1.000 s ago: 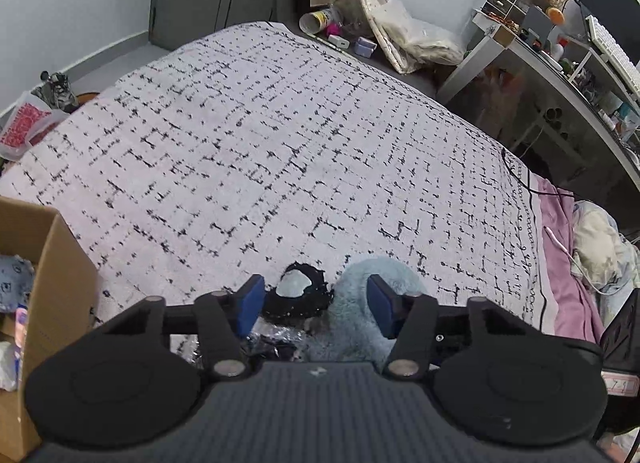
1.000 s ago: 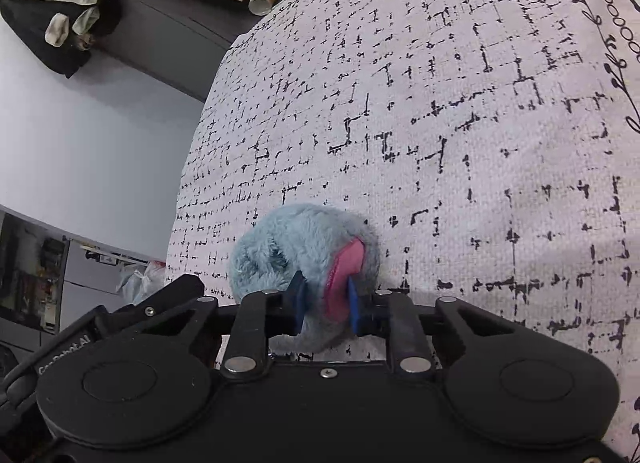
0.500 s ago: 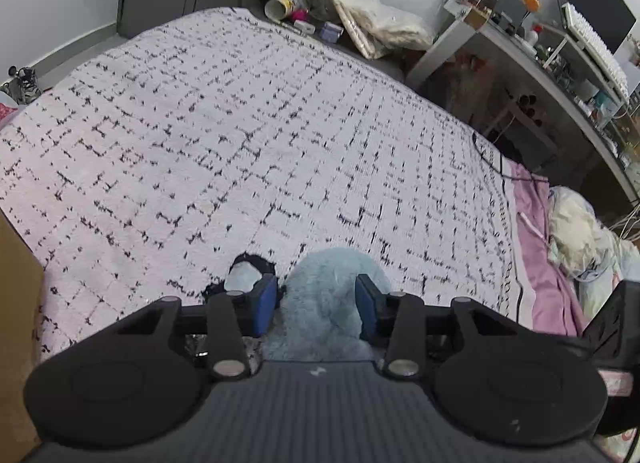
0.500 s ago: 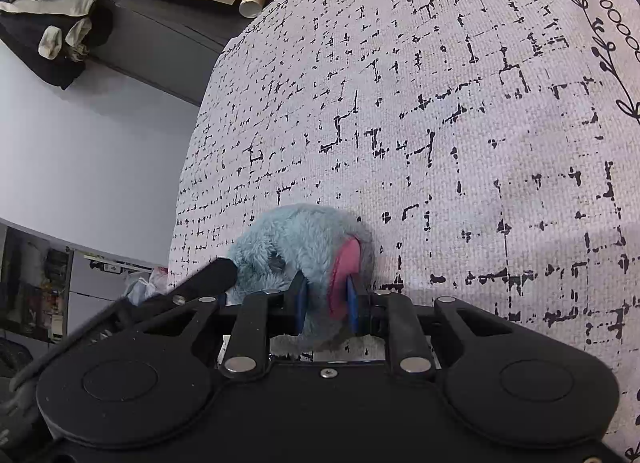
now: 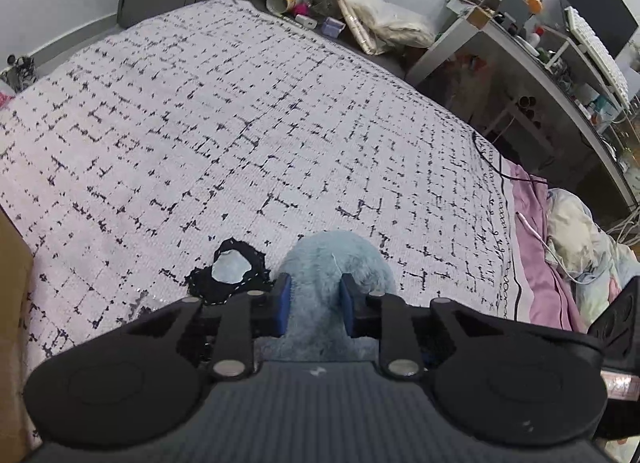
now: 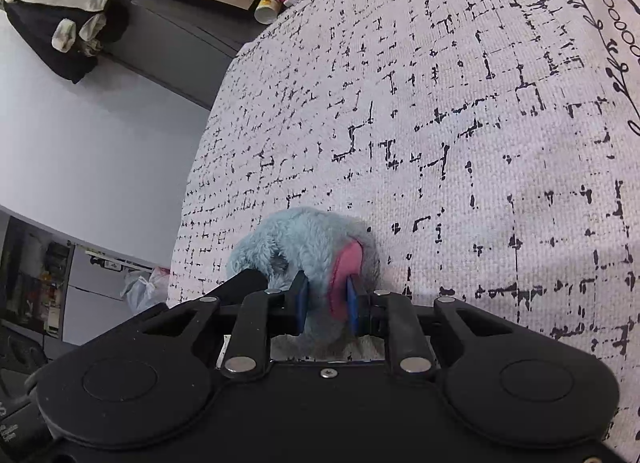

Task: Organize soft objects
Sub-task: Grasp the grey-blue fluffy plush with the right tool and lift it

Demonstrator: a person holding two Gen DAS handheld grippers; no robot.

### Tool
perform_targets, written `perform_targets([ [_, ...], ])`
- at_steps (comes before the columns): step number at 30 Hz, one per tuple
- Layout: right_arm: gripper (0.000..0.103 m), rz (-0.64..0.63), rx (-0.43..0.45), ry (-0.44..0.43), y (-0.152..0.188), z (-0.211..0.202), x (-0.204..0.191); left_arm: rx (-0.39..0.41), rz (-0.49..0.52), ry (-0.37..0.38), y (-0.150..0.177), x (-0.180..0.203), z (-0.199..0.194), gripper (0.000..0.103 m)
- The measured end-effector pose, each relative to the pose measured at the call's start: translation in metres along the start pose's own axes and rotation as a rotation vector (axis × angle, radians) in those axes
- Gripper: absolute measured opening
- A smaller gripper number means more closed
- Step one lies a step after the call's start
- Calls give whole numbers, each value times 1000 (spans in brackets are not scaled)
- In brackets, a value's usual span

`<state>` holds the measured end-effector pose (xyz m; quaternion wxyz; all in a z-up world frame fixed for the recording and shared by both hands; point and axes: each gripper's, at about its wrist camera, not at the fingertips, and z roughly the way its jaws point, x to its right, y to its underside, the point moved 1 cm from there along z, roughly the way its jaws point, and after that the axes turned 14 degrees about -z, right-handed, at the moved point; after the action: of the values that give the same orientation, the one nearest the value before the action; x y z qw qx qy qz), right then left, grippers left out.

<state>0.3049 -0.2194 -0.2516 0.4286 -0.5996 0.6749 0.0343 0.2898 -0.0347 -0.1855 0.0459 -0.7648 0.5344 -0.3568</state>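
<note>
Nearest in both views, each gripper tilts downward over the bed and pinches the same blue plush toy (image 5: 340, 263). The left gripper (image 5: 314, 305) has just been closing and now clenches a fluffy fold of the plush between its blue pads (image 5: 282, 303). The right gripper (image 6: 327, 303) is clamped on a pink-lined part of the toy, likely an ear, its pads nearly together. The plush lies on the checked bedspread (image 5: 240, 123) close to its near edge; the gripper bodies hide its lower part, so its overall shape is hard to make out. At ten o'clock of the plush in the left view, just beside it, lies a small black lacy item (image 5: 228, 275) with a pale centre. A cardboard box (image 5: 12, 303) is cut off at nine o'clock. Far off at two o'clock stands a cluttered desk (image 5: 540, 63).
</note>
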Motion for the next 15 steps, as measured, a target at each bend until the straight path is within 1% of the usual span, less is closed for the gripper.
perform_targets([
  [5, 19, -11, 14, -22, 6, -14, -7, 10, -1, 10, 3, 0, -16, 24],
  [10, 19, -17, 44, -45, 12, -33, -15, 22, 13, 47, 4, 4, -40, 24],
  [15, 19, -68, 65, -36, 14, -52, -34, 32, 28, 62, 5, 9, -62, 24],
])
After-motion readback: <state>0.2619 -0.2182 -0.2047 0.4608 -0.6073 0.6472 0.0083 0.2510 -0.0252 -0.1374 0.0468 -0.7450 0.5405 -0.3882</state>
